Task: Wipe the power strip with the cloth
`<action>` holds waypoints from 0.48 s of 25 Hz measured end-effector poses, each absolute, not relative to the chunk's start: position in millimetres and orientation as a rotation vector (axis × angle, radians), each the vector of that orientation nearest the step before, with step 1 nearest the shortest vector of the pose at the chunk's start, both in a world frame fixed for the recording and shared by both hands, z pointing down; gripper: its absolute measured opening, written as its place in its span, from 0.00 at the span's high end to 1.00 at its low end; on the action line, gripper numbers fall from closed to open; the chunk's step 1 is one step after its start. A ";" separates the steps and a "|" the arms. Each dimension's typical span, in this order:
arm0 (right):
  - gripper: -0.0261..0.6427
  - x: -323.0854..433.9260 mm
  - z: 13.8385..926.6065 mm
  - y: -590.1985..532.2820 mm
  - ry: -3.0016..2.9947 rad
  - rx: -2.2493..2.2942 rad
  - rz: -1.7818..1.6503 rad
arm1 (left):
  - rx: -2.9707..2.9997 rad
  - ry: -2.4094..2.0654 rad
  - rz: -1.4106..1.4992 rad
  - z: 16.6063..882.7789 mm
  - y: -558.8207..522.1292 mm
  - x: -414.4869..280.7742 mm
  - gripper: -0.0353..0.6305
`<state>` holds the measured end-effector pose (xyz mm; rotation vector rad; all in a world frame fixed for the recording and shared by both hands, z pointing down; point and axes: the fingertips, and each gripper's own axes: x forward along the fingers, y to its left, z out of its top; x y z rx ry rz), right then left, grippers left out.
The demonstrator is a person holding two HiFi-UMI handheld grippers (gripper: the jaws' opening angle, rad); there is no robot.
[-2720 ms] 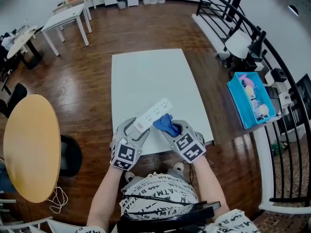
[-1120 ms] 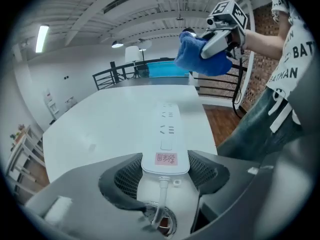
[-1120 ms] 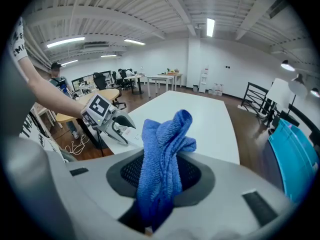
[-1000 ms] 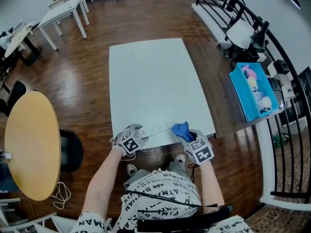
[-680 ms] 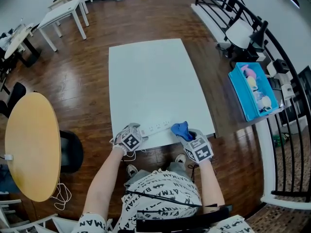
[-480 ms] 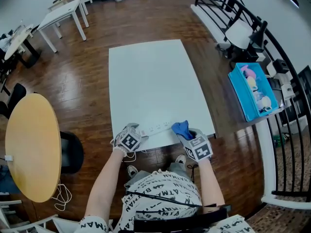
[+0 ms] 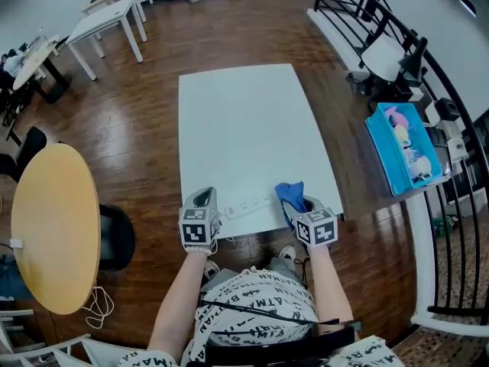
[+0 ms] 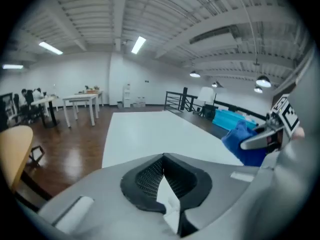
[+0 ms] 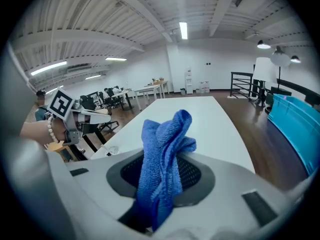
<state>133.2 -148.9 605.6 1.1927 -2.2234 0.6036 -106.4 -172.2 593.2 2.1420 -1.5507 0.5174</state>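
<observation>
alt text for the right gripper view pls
A crumpled blue terry cloth stands clamped between the right gripper's grey jaws. Beyond it stretches a long white rectangular table in an open office.

Power strip (image 7: 248, 203): left end hidden behind the left gripper (image 7: 200, 199); whether its right end touches the cloth (image 7: 290, 194) cannot be told.
Cloth: lower end buried between the right gripper (image 7: 303, 207) fingers (image 9: 196, 176).
Left gripper fingers (image 8: 144, 178): just closed together; the pale wedge behind them is unclear.
Blue bin (image 7: 374, 150) contents: too small to name.
Bench (image 7: 244, 121): near edge partly covered by both grippers.
</observation>
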 end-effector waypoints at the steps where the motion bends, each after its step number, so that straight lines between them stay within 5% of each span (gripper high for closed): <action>1: 0.75 132.4 604.6 -150.9 -2.222 1.202 0.587 | 2.129 -1.556 0.468 588.3 -168.4 -104.3 0.93; 12: 0.76 140.4 596.8 -160.8 -2.211 1.263 0.527 | 2.106 -1.552 0.430 592.9 -148.6 -84.0 0.93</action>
